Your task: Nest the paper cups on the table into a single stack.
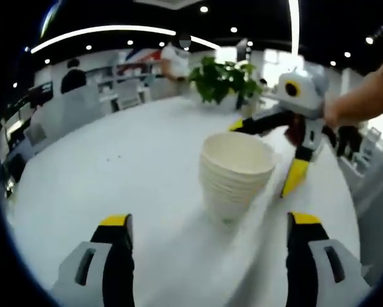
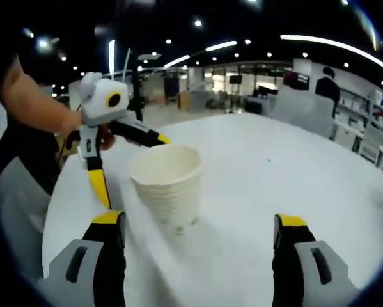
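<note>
A single stack of several nested white paper cups (image 1: 236, 176) stands upright on the white table (image 1: 114, 160). My left gripper (image 1: 209, 220) is open, its yellow-tipped jaws spread wide just short of the stack, nothing between them. My right gripper (image 1: 266, 151) comes in from the right, open, its two jaws reaching around the stack's far side without clearly touching it. In the right gripper view the same cup stack (image 2: 167, 182) sits ahead of my open right gripper (image 2: 199, 219), and the left gripper (image 2: 130, 162) stands open beside the stack's left.
A potted green plant (image 1: 223, 80) stands at the table's far edge. Grey chairs (image 1: 76, 105) line the left side. A person's forearm (image 2: 31, 102) holds the left gripper. More chairs (image 2: 370, 141) stand past the table's right edge.
</note>
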